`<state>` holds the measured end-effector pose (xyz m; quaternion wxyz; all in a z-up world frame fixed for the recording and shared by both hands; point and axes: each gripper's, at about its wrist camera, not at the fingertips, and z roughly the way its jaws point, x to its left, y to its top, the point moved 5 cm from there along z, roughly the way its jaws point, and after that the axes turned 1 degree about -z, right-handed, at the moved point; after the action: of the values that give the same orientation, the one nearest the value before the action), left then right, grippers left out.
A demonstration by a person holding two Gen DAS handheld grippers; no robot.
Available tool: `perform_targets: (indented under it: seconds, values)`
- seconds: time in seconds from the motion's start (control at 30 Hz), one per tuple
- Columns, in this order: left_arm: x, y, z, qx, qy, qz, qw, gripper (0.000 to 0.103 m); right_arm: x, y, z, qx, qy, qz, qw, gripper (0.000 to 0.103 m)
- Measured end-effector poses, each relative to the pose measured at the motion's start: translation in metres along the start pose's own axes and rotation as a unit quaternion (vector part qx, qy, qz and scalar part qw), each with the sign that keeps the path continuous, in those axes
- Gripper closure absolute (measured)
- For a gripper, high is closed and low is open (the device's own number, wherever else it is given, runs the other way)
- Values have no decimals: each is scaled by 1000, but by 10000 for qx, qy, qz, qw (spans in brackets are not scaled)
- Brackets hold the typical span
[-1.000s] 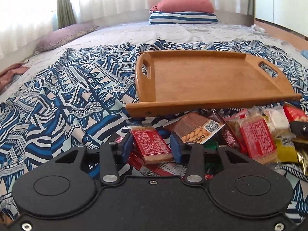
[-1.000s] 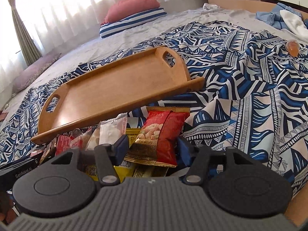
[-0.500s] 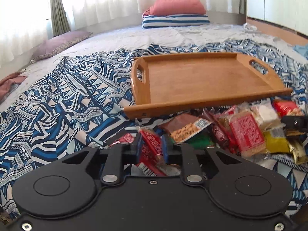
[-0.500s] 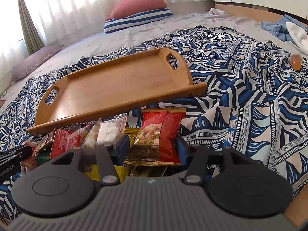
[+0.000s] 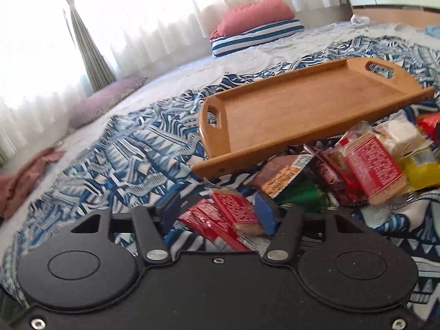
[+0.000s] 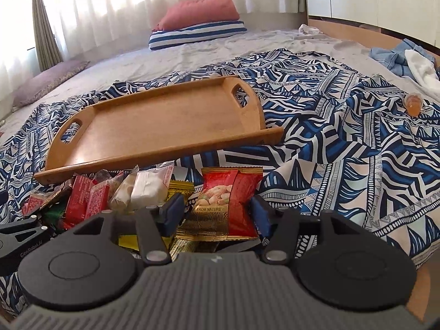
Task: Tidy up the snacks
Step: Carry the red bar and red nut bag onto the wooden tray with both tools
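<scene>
- Two grippers are in view, one per wrist camera, both low over a pile of snacks on a bed covered by a blue-and-white patterned blanket (image 6: 343, 148).
- Left gripper (image 5: 217, 211): fingers spread wide. A red wafer bar (image 5: 236, 211) lies between them, close against the right finger (image 5: 265, 213) and apart from the left finger; the fingers are not closed on it. A second red wrapper (image 5: 203, 220) lies just beside and under the bar.
- Right gripper (image 6: 216, 213): fingers spread wide on either side of a red-and-gold nut packet (image 6: 222, 203). The packet lies flat on the pile; neither finger presses on it.
- Wooden tray (image 6: 165, 118): it sits on the blanket just beyond the snack pile, with a cut-out handle at each end. Its near edge overhangs the far side of the pile.
- Snack pile: in the left view it holds a brown peanut packet (image 5: 283, 176), a green wrapper (image 5: 305, 194), a larger red wafer pack (image 5: 374, 167), a white packet (image 5: 401, 134) and a yellow packet (image 5: 420, 167).
- Background: a striped pillow (image 6: 198, 34) with a red cushion (image 6: 200, 11) on top lies at the far end of the bed, before the curtains.
</scene>
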<state>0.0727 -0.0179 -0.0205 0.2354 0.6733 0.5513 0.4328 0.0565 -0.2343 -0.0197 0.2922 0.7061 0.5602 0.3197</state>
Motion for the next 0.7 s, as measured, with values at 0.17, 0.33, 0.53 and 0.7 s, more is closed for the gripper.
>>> perform_targets:
  seconds: [0.17,0.33,0.53,0.7]
  values:
    - [0,-4,-1,118,-308,-173,9993,72,0,0,2,19,-29,-18,10000,33]
    - [8,-3,-4,229,-640,-578,9960,90,-1,-2,2,40,-45,0,10000,33]
    - [28,1,-16,220,-730,-926,9928,98,-5,-2,1,49,-49,25,10000,51]
    - [31,3,-17,200,-717,-908,9931,97,-1,-1,-1,11,-16,-62,10000,53]
